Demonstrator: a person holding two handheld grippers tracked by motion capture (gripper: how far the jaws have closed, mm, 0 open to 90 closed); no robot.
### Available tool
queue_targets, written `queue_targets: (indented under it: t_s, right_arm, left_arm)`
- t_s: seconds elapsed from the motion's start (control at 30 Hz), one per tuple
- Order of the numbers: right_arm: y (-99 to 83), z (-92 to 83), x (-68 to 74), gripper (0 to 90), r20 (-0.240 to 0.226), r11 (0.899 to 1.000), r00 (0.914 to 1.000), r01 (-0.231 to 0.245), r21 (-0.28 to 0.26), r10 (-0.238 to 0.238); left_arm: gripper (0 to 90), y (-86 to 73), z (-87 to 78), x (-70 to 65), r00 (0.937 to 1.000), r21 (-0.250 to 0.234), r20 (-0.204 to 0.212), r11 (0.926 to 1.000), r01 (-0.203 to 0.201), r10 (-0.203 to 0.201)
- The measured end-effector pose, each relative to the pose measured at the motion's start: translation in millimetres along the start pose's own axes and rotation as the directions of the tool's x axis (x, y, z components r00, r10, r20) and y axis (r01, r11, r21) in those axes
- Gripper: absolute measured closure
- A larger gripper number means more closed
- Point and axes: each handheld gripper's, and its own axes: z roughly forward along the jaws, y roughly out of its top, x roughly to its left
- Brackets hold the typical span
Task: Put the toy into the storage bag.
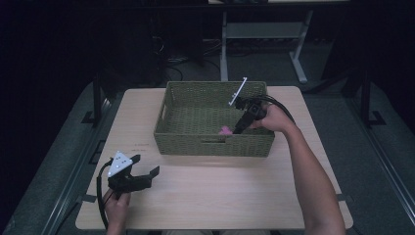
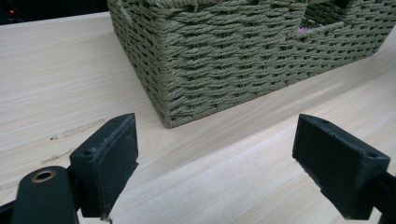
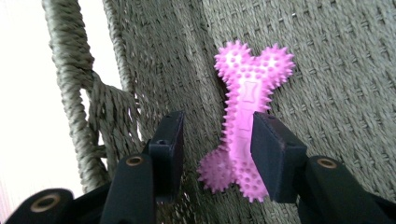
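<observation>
A pale wooden table [image 1: 205,196] takes up the middle of the high view, with dark floor around it and a metal desk frame [image 1: 264,34] at the top of the frame. On the table's far half, just above centre, sits a green woven basket [image 1: 215,139], rectangular, with a handle slot cut into its near wall. In the left gripper view the same basket [image 2: 224,60] crowds the upper part of the frame, one corner pointing toward the camera.

The person's right arm reaches up from the lower right of the high view, and the right gripper [image 1: 240,128] dips over the basket's right side down to its floor. In the right gripper view its jaws stand partly apart around a pink spiky bone-shaped toy [image 3: 245,126] lying on the woven bottom beside the basket wall; the right-hand pad touches the toy's shaft, the left-hand pad stands clear of it, so nothing is gripped. In the high view the toy [image 1: 225,130] shows as a small pink spot inside the basket, near the front wall.

At lower left, the left gripper [image 1: 149,169] is held just above the bare tabletop, well apart from the basket, its jaws spread wide and empty.
</observation>
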Motion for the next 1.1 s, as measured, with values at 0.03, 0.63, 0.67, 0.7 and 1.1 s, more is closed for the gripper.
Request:
queue_targets:
  t_s: [0.03,0.63,0.67,0.7,1.1]
  right_arm:
    - [0.3,-0.8,0.6,52.7,0.003,1.000,1.0000,0.003,-0.003,-0.003]
    - [-2.9,-22.1,8.9,41.4,0.050,0.998,0.9987,-0.009,-0.067,0.013]
    - [-3.0,-22.4,8.9,40.6,0.053,0.998,0.9985,-0.010,-0.068,0.013]
    - [-3.1,-22.9,9.2,40.1,0.058,0.998,0.9982,-0.012,-0.069,0.016]
    - [-5.9,-40.2,19.5,37.6,0.078,0.994,0.9968,-0.010,-0.109,0.019]
  left_arm:
    - [13.8,0.0,0.1,-0.1,1.0000,0.000,-0.001,1.0000,0.000,0.000]
    - [13.8,0.4,1.5,-0.4,1.0000,0.005,-0.003,1.0000,-0.005,0.005]
    - [13.9,0.4,1.3,-0.6,1.0000,0.006,-0.003,1.0000,-0.005,0.005]
    - [13.9,0.5,1.0,-1.0,1.0000,0.005,-0.003,1.0000,-0.004,0.004]
    - [13.8,0.4,-0.4,-2.0,1.0000,0.000,0.005,1.0000,-0.006,0.006]
